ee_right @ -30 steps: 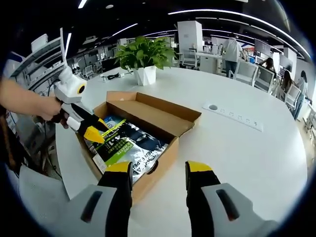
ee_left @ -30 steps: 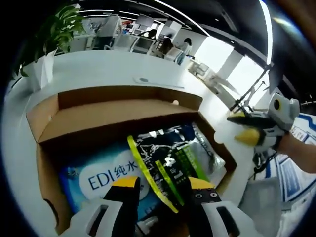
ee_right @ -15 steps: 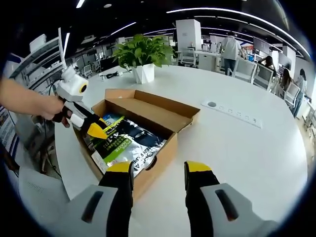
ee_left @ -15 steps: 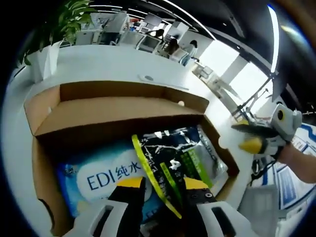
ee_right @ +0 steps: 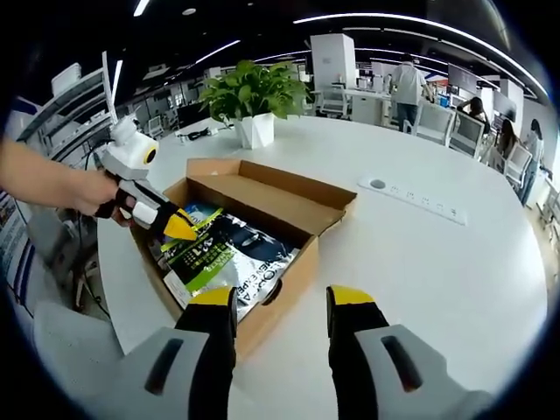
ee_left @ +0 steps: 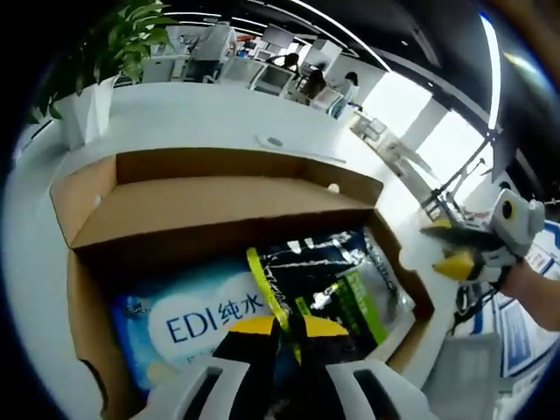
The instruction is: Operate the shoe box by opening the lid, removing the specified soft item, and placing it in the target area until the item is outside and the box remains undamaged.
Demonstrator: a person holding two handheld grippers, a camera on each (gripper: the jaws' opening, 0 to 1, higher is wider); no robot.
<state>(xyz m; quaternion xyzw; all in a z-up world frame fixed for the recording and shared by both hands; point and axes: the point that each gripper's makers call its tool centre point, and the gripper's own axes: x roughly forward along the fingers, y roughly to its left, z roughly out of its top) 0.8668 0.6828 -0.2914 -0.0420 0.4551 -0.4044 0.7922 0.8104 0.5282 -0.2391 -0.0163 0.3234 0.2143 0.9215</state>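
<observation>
On a white table, the cardboard shoe box lies with its lid already open, so only lifting out and placing remain. Just ahead of the left gripper, the dark foil pouch sits inside beside a blue wipes pack; the narrowed jaws appear to pinch the pouch's yellow-green edge. The right gripper waits wide, empty, near the box.
</observation>
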